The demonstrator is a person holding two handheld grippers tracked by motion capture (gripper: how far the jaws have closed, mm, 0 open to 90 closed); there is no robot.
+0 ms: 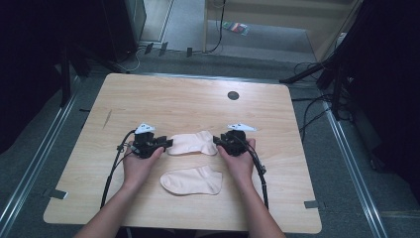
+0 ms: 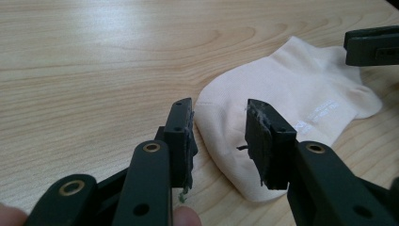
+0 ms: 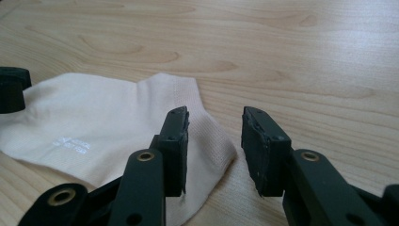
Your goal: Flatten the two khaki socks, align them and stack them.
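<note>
Two pale cream socks lie flat on the wooden table (image 1: 148, 94). The far sock (image 1: 192, 143) (image 2: 291, 99) (image 3: 94, 122) stretches between my two grippers. My left gripper (image 1: 168, 144) (image 2: 219, 136) stands open at its toe end, jaws straddling the tip without gripping. At the cuff end my right gripper (image 1: 216, 141) (image 3: 214, 146) is open too, the cuff corner lying between and under its jaws. The near sock (image 1: 192, 180) rests closer to the person, between the forearms. The other gripper's jaw tip appears at the edge of each gripper view.
A small dark round hole cover (image 1: 233, 95) sits near the table's far edge. Cables trail from both grippers toward the front edge. Beyond the table are floor rails, black stands and loose cables.
</note>
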